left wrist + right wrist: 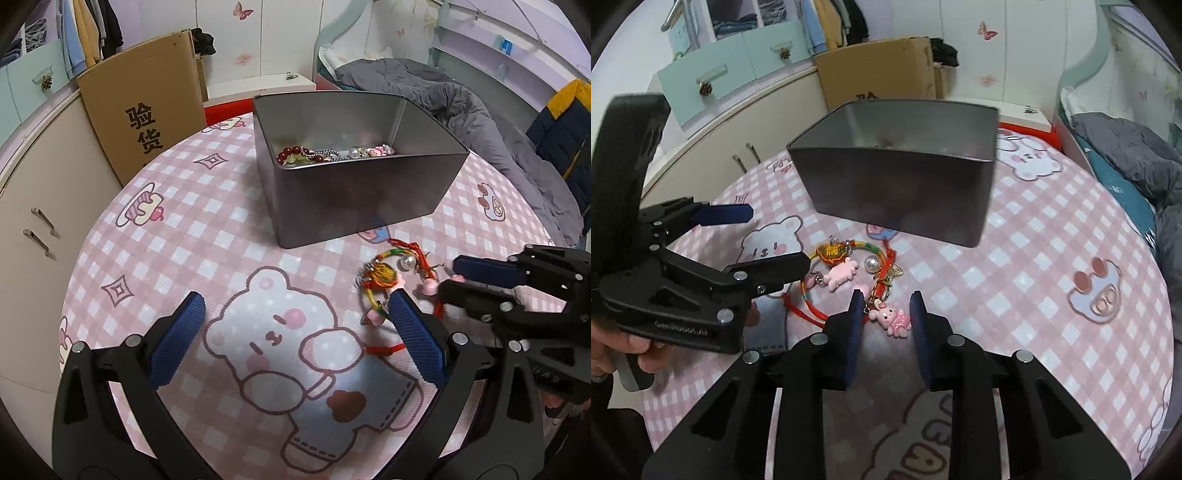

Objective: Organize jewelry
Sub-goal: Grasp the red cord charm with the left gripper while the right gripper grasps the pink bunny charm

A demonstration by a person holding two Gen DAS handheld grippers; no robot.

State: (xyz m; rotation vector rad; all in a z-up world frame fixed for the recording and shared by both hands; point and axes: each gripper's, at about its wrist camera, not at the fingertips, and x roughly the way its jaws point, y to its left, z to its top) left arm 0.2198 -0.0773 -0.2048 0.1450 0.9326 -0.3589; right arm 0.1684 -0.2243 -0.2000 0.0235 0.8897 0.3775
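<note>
A grey tin box [354, 195] [905, 195] stands on the pink checked tablecloth, with beads and chains [325, 153] lying inside. In front of it lies a loose heap: a multicoloured cord bracelet with a gold charm [382, 273] [831, 253], a pearl [405, 263] [871, 264] and a red cord [805, 310]. My right gripper [886, 314] [448, 278] is shut on a pink bunny charm [892, 319] at the heap's near edge, a pad against each side of it. My left gripper [295, 321] [779, 236] stands wide open above the cloth, its right finger beside the bracelet.
A cardboard box [147, 110] leans by the cabinet [37, 221] left of the table. A bed with a grey duvet [461, 103] lies behind to the right. A hand [628, 347] holds the left gripper's handle. A second pink charm [842, 275] lies in the heap.
</note>
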